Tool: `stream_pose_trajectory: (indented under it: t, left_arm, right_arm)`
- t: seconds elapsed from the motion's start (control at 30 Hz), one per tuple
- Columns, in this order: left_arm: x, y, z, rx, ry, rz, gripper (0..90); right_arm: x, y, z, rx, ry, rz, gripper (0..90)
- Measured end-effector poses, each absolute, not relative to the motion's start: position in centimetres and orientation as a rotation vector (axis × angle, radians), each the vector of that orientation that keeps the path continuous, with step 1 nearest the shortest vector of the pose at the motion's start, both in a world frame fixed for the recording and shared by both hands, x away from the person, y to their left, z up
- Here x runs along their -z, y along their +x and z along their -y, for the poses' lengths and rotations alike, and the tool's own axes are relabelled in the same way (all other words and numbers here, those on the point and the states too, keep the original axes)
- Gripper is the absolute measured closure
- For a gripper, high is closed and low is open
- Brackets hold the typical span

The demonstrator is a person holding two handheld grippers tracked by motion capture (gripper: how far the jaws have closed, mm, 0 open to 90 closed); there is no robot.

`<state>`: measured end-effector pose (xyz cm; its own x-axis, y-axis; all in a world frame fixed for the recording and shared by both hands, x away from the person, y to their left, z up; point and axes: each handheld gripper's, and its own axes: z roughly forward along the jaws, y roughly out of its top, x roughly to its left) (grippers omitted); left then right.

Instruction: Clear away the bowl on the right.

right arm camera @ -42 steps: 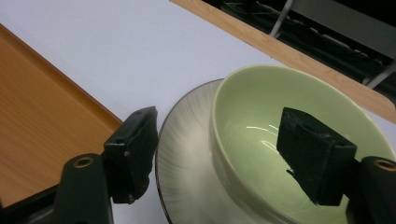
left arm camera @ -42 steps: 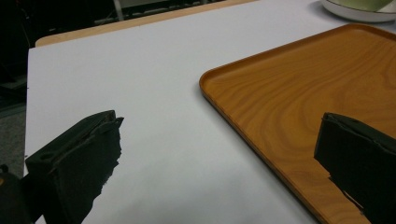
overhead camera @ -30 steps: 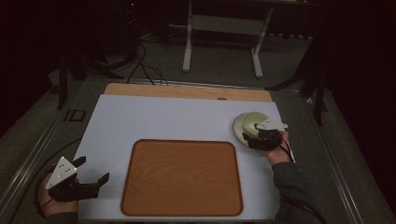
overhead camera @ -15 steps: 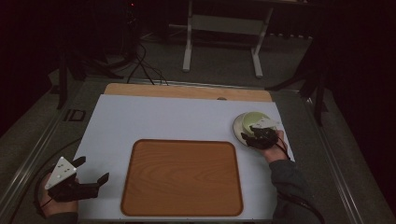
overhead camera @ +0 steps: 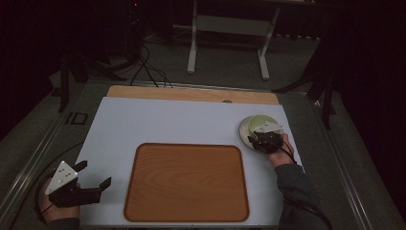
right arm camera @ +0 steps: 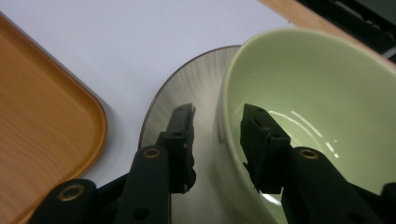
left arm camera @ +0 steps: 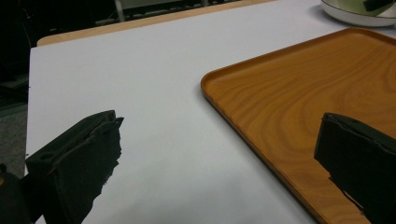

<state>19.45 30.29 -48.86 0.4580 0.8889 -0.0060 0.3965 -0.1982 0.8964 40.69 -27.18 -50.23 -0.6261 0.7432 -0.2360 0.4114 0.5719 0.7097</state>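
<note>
The right gripper point(right arm camera: 217, 140) has just been closing its jaws around the wall of the pale green round bowl point(right arm camera: 317, 102), still apart from it. The bowl sits on a grey plate point(right arm camera: 187, 100) beside the wooden tray point(overhead camera: 186, 182) on the desk. The left gripper point(overhead camera: 93, 179) is open.

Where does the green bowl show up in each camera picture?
High view: the green bowl sits on a plate at right, beyond the wooden tray.
Left gripper view: its rim shows at the top right corner.
Right gripper view: it fills the right half.
Shared landmark: the wooden tray.

light: dim | surroundings: near black | glare: streaks inside bowl point(right arm camera: 322, 116)
</note>
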Motion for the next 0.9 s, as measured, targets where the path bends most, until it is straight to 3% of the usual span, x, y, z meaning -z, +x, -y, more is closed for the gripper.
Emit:
stream_pose_trajectory:
  t: [0.43, 0.9]
  left_arm:
    - [48.89, 19.44, -30.47, -0.671, 1.782, -1.100, 0.4]
    - [48.92, 19.44, -30.53, -0.672, 1.777, -1.107, 0.4]
  right_arm:
    - [50.31, 41.20, 26.66, -0.749, 0.908, -2.337, 82.9]
    - [49.92, 40.53, 26.61, -0.723, 0.835, -2.351, 83.5]
